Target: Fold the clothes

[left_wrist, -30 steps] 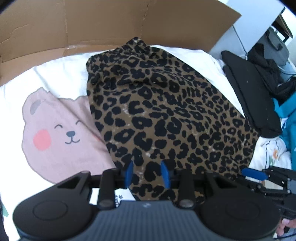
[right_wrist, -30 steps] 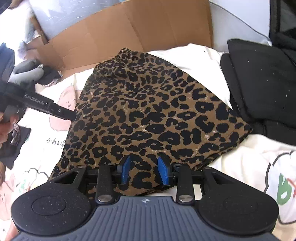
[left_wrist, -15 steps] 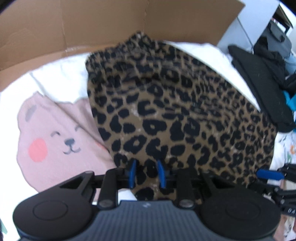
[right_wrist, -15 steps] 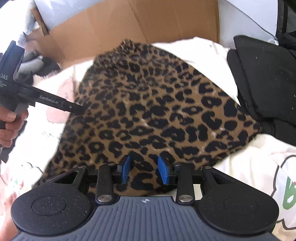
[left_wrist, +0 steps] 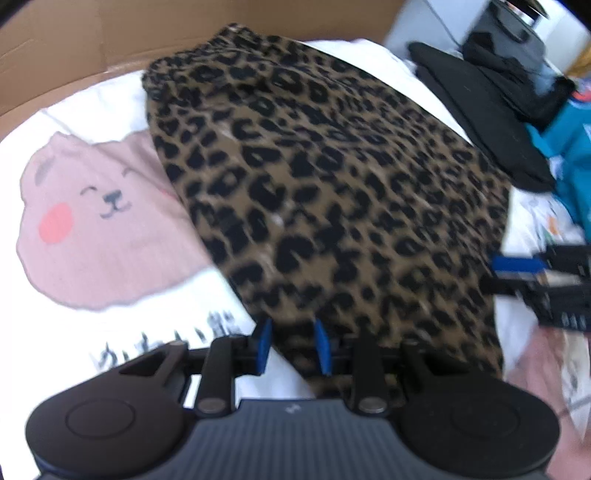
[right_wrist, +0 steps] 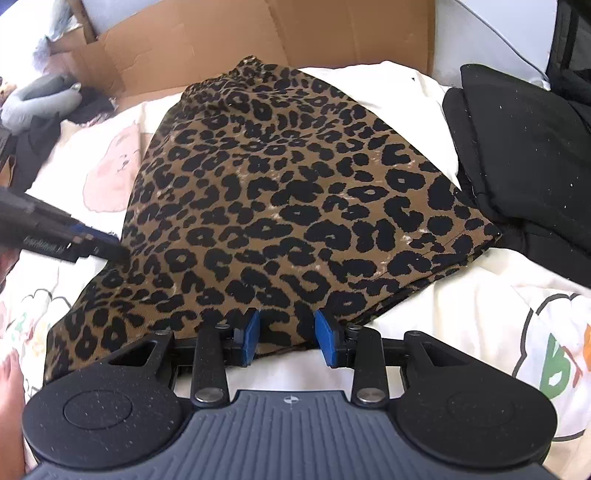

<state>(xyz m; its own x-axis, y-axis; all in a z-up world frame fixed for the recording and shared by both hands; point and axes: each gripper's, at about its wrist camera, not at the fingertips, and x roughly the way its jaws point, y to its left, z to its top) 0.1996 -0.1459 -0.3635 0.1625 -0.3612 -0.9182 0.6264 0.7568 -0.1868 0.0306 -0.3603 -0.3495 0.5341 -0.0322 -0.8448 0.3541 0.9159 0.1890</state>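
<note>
The leopard-print garment [right_wrist: 295,206] lies flat on the bed [right_wrist: 461,317], its long axis running from the near hem up toward the cardboard [right_wrist: 258,33] at the bed's far edge. Both claws sit at the near hem: the right claw [right_wrist: 286,334] is partly open with fabric between its blue pads, not visibly pinched. The left claw [left_wrist: 291,345], blurred, has just been narrowing around the hem's left corner; a grip isn't clear.
</note>
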